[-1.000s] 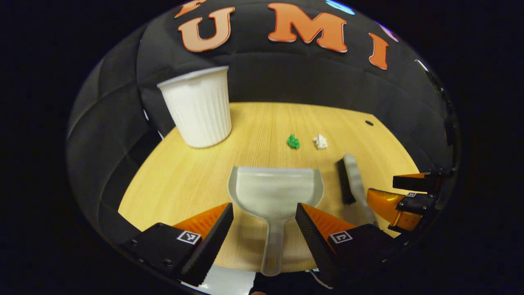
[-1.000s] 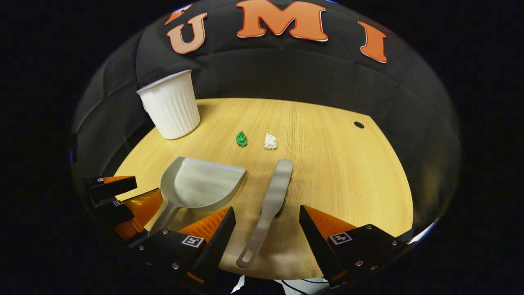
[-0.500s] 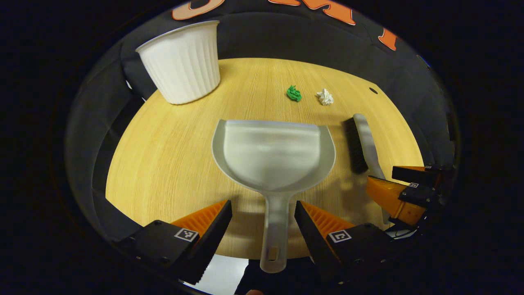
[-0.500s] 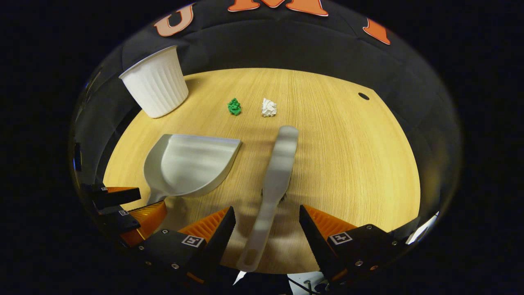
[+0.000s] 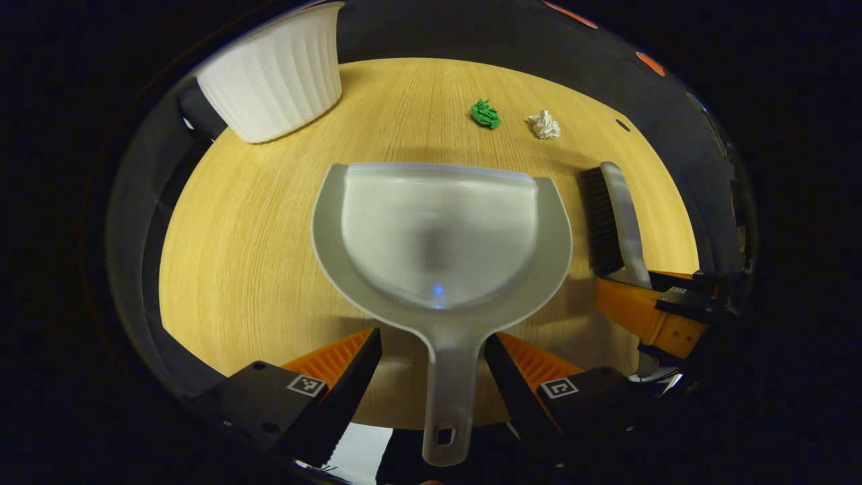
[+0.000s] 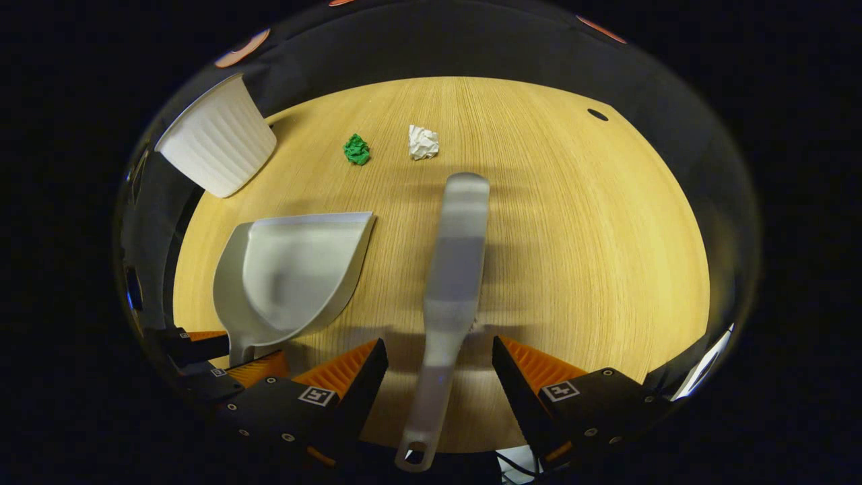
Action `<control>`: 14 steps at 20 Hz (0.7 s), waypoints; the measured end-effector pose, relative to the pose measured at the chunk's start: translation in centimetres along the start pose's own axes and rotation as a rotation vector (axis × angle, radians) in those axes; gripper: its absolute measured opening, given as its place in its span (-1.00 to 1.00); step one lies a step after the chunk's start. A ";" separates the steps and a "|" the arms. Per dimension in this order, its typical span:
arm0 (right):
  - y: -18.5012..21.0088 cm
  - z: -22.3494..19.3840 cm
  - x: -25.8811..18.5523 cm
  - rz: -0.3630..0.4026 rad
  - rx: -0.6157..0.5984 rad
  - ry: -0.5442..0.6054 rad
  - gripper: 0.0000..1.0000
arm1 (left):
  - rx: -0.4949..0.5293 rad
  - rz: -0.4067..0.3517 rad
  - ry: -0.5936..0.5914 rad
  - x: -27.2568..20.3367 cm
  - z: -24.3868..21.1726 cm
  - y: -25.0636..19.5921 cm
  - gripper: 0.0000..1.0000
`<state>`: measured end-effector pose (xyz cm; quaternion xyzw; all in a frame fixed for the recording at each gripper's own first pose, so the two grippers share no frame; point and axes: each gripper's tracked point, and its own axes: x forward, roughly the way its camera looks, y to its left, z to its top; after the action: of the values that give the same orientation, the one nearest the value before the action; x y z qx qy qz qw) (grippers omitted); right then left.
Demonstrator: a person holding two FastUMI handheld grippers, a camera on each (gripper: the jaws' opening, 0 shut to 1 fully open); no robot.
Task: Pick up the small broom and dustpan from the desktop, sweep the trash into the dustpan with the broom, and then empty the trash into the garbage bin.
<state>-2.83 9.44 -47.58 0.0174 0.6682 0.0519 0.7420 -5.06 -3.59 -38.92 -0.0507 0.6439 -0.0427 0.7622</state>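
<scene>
A grey dustpan lies flat on the wooden desktop. Its handle runs back between the fingers of my left gripper, which is open and straddles it with a gap on each side. The small grey broom lies bristles-down, its handle between the fingers of my open right gripper. A green paper wad and a white paper wad sit beyond both tools. The dustpan lies to the broom's left, and the broom shows black bristles beside the pan.
A white ribbed bin stands upright at the far left of the desk, also seen as the bin. A small dark hole marks the desk's far right. The other gripper is at the right edge.
Both grippers have come down and forward over the desk. The dustpan handle and the broom handle now lie deeper between their open fingers. Neither tool has moved.
</scene>
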 end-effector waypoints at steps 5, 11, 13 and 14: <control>0.6 0.3 0.9 0.010 0.034 0.039 0.68 | -0.006 -0.029 0.053 0.1 -0.2 -0.6 0.78; 0.4 0.4 1.5 0.005 0.075 0.087 -0.37 | 0.003 -0.045 0.109 0.4 0.0 -1.0 0.11; -0.1 0.6 1.5 -0.007 0.081 0.092 -0.53 | -0.007 -0.056 0.142 0.3 -0.3 -1.1 -0.12; 0.0 0.6 1.6 -0.001 0.084 0.100 -0.45 | -0.007 -0.059 0.150 0.4 -0.3 -1.2 -0.17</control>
<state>-2.11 9.59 -49.13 0.0455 0.7060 0.0242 0.7063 -5.28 -4.87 -39.16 -0.0691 0.6975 -0.0665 0.7101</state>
